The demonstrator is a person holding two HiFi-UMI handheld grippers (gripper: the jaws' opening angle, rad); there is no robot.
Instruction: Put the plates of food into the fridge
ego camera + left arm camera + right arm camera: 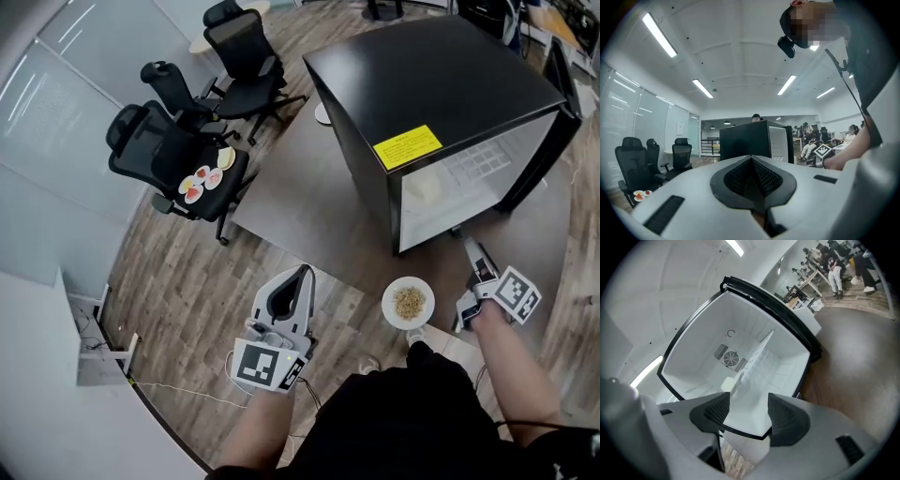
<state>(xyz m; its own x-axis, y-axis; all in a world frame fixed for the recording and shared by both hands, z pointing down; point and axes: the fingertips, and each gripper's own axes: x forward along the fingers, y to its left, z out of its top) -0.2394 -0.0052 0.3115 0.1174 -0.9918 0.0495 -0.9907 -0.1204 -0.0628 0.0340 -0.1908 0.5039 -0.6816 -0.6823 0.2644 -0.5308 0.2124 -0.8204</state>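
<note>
Currently the left gripper [302, 277] is clenched on nothing, at 7 o'clock in the head view. At 4 o'clock the right gripper [468, 246] has its jaws released, empty, pointing into the open fridge [441, 103]. One plate of grains [409, 302] sits on the grey table [300, 187] before the fridge, near the right gripper. More plates of food [200, 181] lie on a chair [155, 150] at 10 o'clock.

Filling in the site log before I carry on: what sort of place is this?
Most likely an open-plan office: black swivel chairs, people seated at desks in the background, and long ceiling strip lights over a wood-look floor.
</note>
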